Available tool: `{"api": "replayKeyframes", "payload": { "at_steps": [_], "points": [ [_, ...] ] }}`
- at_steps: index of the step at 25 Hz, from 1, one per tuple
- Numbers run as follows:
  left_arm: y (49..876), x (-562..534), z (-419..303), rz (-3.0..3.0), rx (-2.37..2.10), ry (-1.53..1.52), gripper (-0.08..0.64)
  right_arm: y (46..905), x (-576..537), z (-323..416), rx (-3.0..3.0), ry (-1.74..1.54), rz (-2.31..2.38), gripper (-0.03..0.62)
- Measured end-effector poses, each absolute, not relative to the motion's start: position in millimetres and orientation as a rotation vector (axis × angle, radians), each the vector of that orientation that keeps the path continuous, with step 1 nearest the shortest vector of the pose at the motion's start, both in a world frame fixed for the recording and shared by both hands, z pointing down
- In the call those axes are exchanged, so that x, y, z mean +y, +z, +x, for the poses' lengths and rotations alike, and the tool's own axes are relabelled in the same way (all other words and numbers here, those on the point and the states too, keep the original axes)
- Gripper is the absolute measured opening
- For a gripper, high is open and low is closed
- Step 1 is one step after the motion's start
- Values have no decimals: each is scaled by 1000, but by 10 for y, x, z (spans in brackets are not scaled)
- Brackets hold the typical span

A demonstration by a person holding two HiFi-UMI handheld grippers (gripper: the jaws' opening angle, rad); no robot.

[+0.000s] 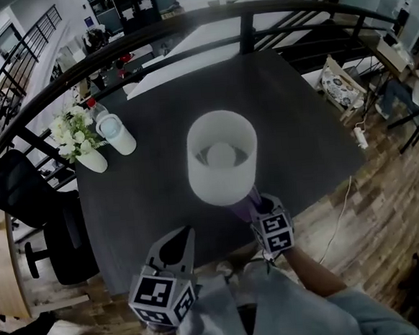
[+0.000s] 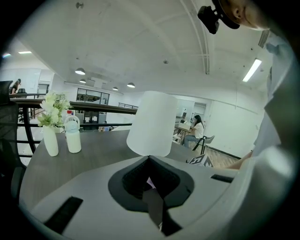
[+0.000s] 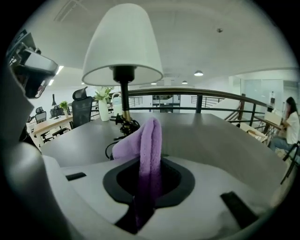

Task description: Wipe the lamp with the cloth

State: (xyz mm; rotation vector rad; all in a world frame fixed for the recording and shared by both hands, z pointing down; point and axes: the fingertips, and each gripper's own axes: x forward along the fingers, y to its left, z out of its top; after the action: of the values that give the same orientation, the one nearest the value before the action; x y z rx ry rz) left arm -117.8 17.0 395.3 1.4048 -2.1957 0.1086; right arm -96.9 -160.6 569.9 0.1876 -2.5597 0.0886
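The right gripper (image 3: 150,173) is clamped on the purple cloth (image 3: 150,136), with a fold standing up out of its jaws. It sits just short of the lamp (image 3: 123,44) on the dark table (image 3: 220,136). The left gripper (image 2: 150,173) hangs beside it, jaws together and holding nothing. To wipe well, I would raise the free fold to the white shade and stroke round it lightly (it looks easy to tip). The left gripper could perhaps steady the stem (image 3: 123,93), keeping clear of the cable (image 3: 110,150) at the lamp's foot.
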Motion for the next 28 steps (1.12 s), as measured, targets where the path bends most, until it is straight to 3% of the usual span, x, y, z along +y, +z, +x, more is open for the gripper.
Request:
{"api": "replayKeyframes", "payload": {
  "at_steps": [11,28],
  "points": [
    [3868,-308,-1116,1422,-2227,94,2,5247,-2142,-639,-2562,87,233,51],
    [3763,-387,-1171,1250,-2326,100,3,4126,-2054,-707,-2702,92,35,49]
  ]
}}
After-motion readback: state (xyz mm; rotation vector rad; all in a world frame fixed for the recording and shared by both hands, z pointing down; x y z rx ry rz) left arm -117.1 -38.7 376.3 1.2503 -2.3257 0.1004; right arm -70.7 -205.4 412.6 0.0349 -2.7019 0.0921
